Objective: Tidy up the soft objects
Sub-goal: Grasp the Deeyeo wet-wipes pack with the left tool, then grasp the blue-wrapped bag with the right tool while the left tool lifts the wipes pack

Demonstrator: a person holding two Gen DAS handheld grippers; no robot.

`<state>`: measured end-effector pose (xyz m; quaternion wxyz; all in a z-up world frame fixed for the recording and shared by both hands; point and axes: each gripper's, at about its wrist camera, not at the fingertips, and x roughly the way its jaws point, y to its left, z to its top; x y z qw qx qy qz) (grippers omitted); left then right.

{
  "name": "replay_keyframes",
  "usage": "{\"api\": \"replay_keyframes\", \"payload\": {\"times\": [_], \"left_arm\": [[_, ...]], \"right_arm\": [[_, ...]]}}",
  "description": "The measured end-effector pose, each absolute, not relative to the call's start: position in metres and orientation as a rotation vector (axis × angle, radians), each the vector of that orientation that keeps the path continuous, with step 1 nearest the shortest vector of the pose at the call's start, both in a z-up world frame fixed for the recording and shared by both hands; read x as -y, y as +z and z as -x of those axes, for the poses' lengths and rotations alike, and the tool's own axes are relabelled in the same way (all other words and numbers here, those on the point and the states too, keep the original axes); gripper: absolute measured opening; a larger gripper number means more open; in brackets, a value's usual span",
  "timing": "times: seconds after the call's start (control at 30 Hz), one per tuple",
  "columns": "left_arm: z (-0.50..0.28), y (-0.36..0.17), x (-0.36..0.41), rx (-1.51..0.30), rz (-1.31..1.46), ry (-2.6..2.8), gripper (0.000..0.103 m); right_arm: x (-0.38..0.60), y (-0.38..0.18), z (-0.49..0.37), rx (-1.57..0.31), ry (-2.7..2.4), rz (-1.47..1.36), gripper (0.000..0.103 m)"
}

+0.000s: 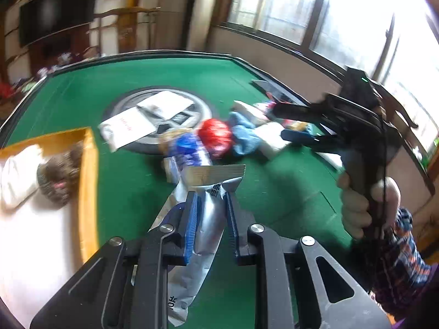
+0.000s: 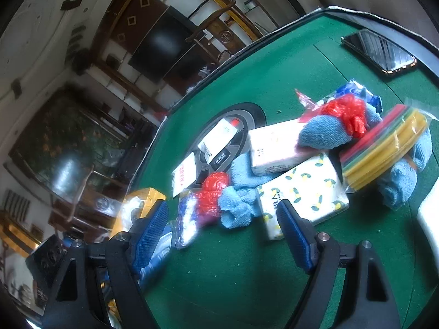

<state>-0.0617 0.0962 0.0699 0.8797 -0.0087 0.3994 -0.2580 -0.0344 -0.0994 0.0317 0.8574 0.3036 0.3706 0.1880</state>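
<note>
In the left wrist view my left gripper [image 1: 210,201] is shut on a crinkled silver foil packet [image 1: 208,227] that hangs above the green table [image 1: 131,192]. Beyond it lies a heap of soft things: a red bag [image 1: 215,137], a blue cloth [image 1: 244,137] and a blue-and-white packet [image 1: 189,148]. My right gripper [image 1: 285,122], held by a hand [image 1: 356,208], hovers open over the heap's right side. In the right wrist view the right gripper [image 2: 222,205] stands open above a blue cloth [image 2: 238,205], a red bag [image 2: 214,192] and a lemon-print tissue pack [image 2: 301,192].
A yellow box [image 1: 89,181] at the left holds a white cloth [image 1: 16,175] and a brown fuzzy item [image 1: 59,175]. White packets [image 1: 129,128] lie on the table's round hub. A phone [image 2: 378,52] rests near the far edge. A bagged stack of coloured pieces [image 2: 384,148] leans on another blue cloth.
</note>
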Motion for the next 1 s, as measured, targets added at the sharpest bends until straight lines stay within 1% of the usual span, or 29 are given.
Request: {"api": "replay_keyframes", "payload": {"times": [0.13,0.2,0.3,0.33,0.4,0.43,0.47,0.5,0.6,0.63,0.67,0.7,0.73,0.77,0.8,0.87,0.9,0.93,1.0], "left_arm": [[0.051,0.061,-0.111,-0.860,0.099,-0.501,0.017],[0.051,0.061,-0.104,-0.855,0.066,-0.480,0.018],[0.050,0.053,-0.091,-0.897,0.005,-0.455,0.018],[0.052,0.052,-0.093,-0.902,0.005,-0.462,0.023],[0.053,0.051,-0.096,-0.913,0.002,-0.431,0.042],[0.053,0.050,-0.099,-0.915,0.000,-0.398,0.063],[0.051,0.049,-0.101,-0.914,-0.003,-0.358,0.080],[0.050,0.047,-0.102,-0.914,-0.015,-0.312,0.083],[0.044,0.034,-0.094,-0.963,-0.081,-0.225,0.084],[0.042,0.028,-0.093,-0.986,-0.088,-0.216,0.092],[0.043,0.023,-0.088,-0.971,-0.115,-0.212,0.102],[0.044,0.019,-0.084,-0.966,-0.132,-0.212,0.103],[0.046,0.015,-0.078,-0.963,-0.158,-0.215,0.102],[0.049,0.009,-0.068,-0.972,-0.212,-0.235,0.083],[0.052,0.014,-0.066,-0.951,-0.210,-0.270,0.074],[0.050,0.017,-0.076,-0.985,-0.101,-0.323,0.072],[0.050,0.018,-0.080,-0.984,-0.079,-0.335,0.071],[0.050,0.018,-0.085,-0.979,-0.053,-0.347,0.070],[0.051,0.019,-0.091,-0.976,-0.030,-0.357,0.067]], "right_arm": [[0.069,0.037,0.042,-0.797,0.452,-0.576,0.077],[0.052,0.037,0.041,-0.827,0.470,-0.547,0.077],[0.035,0.039,0.036,-0.856,0.478,-0.500,0.077],[0.032,0.042,0.033,-0.864,0.479,-0.487,0.077],[0.025,0.045,0.028,-0.887,0.492,-0.466,0.077],[0.020,0.047,0.024,-0.895,0.496,-0.453,0.077],[0.015,0.047,0.020,-0.906,0.501,-0.439,0.077],[0.006,0.048,0.018,-0.919,0.510,-0.428,0.077],[-0.021,0.045,-0.005,-0.991,0.517,-0.392,0.077],[-0.030,0.043,-0.013,-1.017,0.503,-0.363,0.077],[-0.038,0.039,-0.020,-1.041,0.476,-0.330,0.077],[-0.042,0.035,-0.025,-1.059,0.459,-0.313,0.077],[-0.047,0.028,-0.032,-1.093,0.438,-0.297,0.077],[-0.050,0.022,-0.036,-1.117,0.415,-0.290,0.077],[-0.052,0.017,-0.040,-1.137,0.382,-0.283,0.077],[-0.054,0.016,-0.042,-1.127,0.362,-0.272,0.073],[-0.052,0.016,-0.042,-1.129,0.358,-0.277,0.061],[-0.049,0.016,-0.041,-1.129,0.358,-0.288,0.039],[-0.043,0.016,-0.037,-1.125,0.378,-0.305,0.039]]}}
